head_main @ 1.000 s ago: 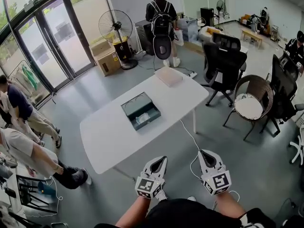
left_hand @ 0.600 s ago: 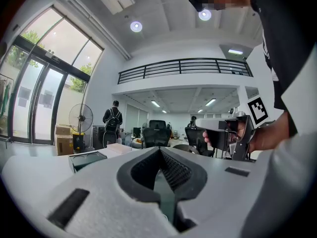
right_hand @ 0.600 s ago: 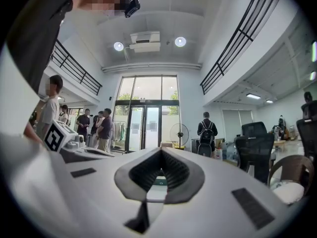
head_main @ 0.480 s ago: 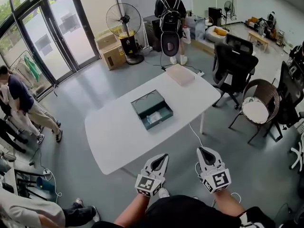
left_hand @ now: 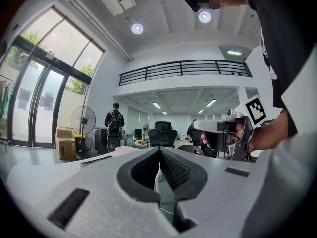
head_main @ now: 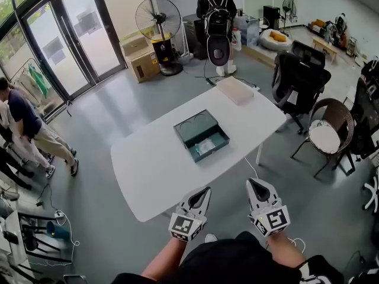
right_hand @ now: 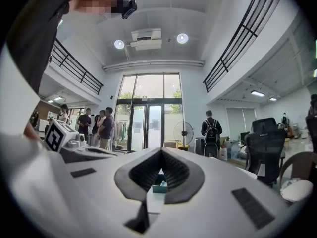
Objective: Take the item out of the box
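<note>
Box (head_main: 189, 129) and table (head_main: 148, 170) nearer than before

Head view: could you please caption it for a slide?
Both shut, the left gripper and right gripper hover before a white table whose open box holds an item.

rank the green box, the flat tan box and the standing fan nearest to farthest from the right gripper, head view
1. green box, middle of the table, ahead of the right gripper
2. flat tan box, table's far end
3. standing fan, floor beyond the table
</note>
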